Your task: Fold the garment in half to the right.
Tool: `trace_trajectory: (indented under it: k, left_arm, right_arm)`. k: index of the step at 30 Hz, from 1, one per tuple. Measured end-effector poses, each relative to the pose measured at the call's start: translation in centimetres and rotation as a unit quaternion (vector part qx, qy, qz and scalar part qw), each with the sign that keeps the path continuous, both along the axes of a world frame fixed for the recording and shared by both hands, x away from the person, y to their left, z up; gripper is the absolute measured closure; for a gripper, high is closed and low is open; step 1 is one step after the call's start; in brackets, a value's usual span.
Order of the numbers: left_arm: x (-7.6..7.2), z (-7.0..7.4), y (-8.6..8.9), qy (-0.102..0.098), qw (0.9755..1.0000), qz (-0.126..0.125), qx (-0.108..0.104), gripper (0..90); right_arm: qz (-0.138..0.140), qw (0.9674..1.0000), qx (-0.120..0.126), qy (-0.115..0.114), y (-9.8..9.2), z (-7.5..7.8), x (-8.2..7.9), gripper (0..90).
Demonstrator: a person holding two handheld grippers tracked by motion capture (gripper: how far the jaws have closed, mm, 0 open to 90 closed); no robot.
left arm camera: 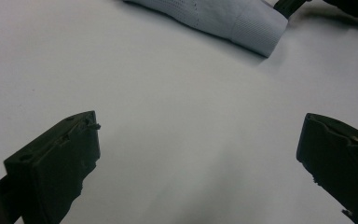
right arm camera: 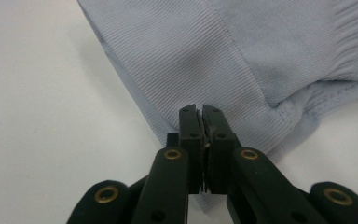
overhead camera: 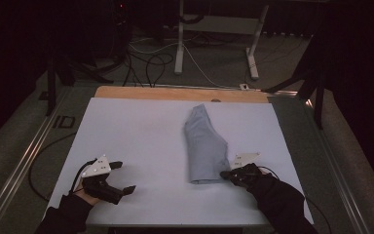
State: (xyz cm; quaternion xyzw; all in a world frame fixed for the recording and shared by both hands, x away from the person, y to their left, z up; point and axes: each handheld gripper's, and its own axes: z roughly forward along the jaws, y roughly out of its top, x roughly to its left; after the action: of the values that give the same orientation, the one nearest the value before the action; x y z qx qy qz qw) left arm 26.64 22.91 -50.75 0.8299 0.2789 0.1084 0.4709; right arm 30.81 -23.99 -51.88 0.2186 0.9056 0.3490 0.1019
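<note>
White tabletop [overhead camera: 136,146], dim room. Folded pale-blue ribbed knit garment [overhead camera: 204,146]: centre, toward 3 o'clock; soft, light, limp. Right gripper [overhead camera: 227,173]: clamped on its near hem corner, likely best hold. Left gripper [overhead camera: 121,176]: 8 o'clock, jaws apart, empty.

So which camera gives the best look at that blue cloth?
The high view: the whole folded blue cloth lies in sight. The right gripper view shows its ribbed weave up close, the left gripper view one far corner.

place: lab | cues: dark room, floor cables [overhead camera: 148,61], white desk frame [overhead camera: 214,29], rail-edged table [overhead camera: 126,126]
</note>
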Motion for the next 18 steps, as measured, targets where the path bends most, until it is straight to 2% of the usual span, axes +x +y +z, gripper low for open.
trace_trajectory:
  k: [6, 8, 15, 18]
  left_arm:
    - [0.0, 0.0, -0.1, 0.000, 1.0000, -0.001, 0.001, 0.4]
    - [-0.1, 0.0, -0.1, -0.001, 1.0000, -0.002, 0.002, 0.4]
    - [0.0, 0.1, 0.0, -0.002, 1.0000, -0.001, 0.002, 0.4]
    - [-0.1, 0.1, 0.0, -0.002, 1.0000, 0.000, 0.002, 0.4]
  right_arm:
    - [0.000, 0.9999, 0.016, 0.003, -1.1, 0.8, -0.4, 88.2]
    - [-0.002, 0.9998, 0.017, 0.013, -1.5, 0.7, -0.5, 88.3]
    - [-0.006, 0.9998, 0.014, 0.016, -2.1, 0.7, -0.7, 88.4]
    - [-0.001, 0.9995, 0.011, 0.030, -2.2, 0.2, -0.7, 88.4]
